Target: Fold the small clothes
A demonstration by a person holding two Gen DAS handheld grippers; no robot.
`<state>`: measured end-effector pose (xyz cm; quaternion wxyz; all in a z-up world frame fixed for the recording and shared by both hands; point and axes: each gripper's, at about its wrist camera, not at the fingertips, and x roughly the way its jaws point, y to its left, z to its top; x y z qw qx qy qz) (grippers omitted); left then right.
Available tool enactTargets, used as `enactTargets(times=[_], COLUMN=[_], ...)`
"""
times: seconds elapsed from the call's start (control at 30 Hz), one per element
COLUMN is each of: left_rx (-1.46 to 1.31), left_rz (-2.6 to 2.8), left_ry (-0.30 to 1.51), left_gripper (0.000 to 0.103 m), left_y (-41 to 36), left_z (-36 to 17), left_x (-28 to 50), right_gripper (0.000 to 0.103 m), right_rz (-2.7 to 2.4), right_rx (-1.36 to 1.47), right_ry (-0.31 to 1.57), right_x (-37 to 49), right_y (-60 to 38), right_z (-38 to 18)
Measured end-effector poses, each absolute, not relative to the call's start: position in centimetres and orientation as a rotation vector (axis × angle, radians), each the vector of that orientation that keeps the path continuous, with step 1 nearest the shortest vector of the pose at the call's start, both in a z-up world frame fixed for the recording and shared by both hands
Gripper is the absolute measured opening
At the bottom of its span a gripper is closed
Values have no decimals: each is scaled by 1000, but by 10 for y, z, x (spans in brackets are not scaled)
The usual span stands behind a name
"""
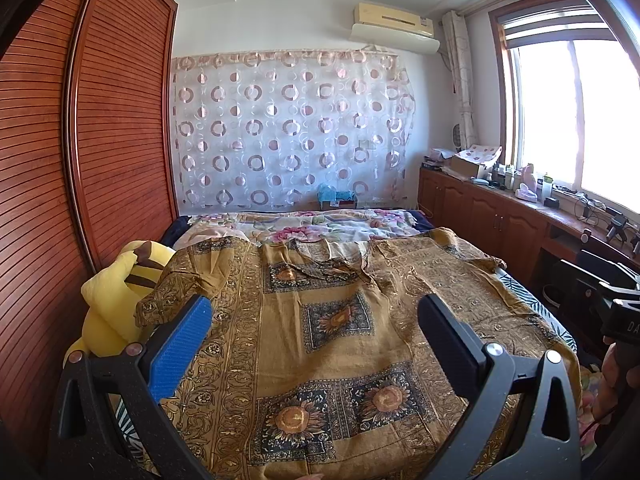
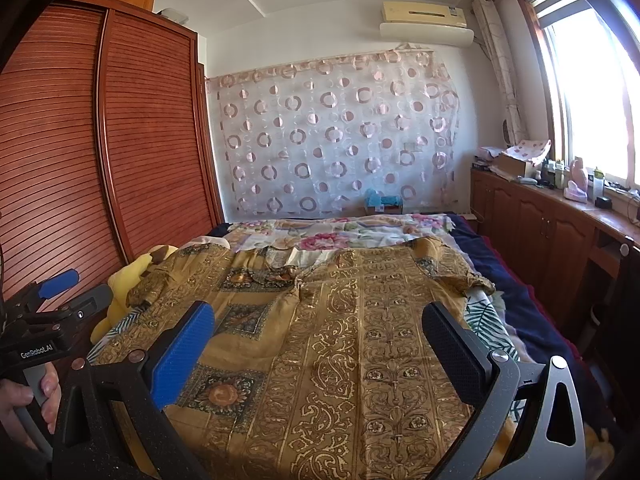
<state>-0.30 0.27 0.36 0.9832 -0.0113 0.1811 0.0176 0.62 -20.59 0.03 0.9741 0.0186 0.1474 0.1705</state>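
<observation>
While a mustard-gold patterned shirt (image 1: 340, 320) lies spread across mid-frame, you hold your left gripper (image 1: 314, 316) and right gripper (image 2: 318, 322) above it, jaws spread wide.

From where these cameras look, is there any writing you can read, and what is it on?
"GenRobot.AI": white letters on the black body of the left gripper, seen in the right wrist view.
"DA": the start of a cut-off word on the right gripper, at the edge of the left wrist view.
Air conditioner: a small sticker, too small to read.
Bottles on the window counter: labels too blurred to read.
</observation>
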Motion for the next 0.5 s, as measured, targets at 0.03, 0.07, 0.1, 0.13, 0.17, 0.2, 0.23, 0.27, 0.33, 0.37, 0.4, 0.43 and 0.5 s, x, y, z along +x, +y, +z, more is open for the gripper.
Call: enactTargets(times=[0.03, 0.07, 0.1, 0.13, 0.17, 0.2, 0.23, 0.27, 0.33, 0.37, 0.4, 0.43, 0.5], left_rx=[-23, -23, -23, -23, -22, -22, -23, -23, -21, -21, -21, -22, -21], left_rz=[36, 36, 37, 36, 36, 37, 36, 35, 37, 36, 35, 36, 37], left_ry=[364, 363, 363, 363, 363, 362, 363, 364, 363, 363, 362, 363, 362], left_gripper=[103, 103, 103, 103, 103, 103, 103, 103, 103, 103, 103, 103, 103], left_y=[3, 3, 3, 3, 2, 2, 3, 2, 2, 2, 2, 2, 2], left_z=[3, 4, 4, 3, 3, 3, 3, 3, 3, 3, 3, 3, 3], left_x=[-3, -3, -3, -3, -3, -3, -3, -3, -3, -3, -3, -3, -3], right_gripper=[103, 103, 103, 103, 103, 103, 103, 103, 103, 103, 103, 103, 103], right_rz=[344, 343, 343, 344, 344, 344, 343, 343, 342, 343, 343, 342, 343], right_rx=[37, 37, 38, 38, 39, 39, 39, 40, 39, 39, 40, 39, 40], right_ry=[298, 298, 299, 298, 298, 297, 297, 297, 297, 298, 297, 297, 296], right_x=[7, 7, 7, 7, 6, 6, 6, 6, 6, 6, 6, 6, 5], right_y=[-206, -206, -206, -207, -206, -206, -207, -206, -206, -206, -206, -206, -206], right_z=[0, 0, 0, 1, 1, 0, 1, 0, 1, 1, 0, 1, 1])
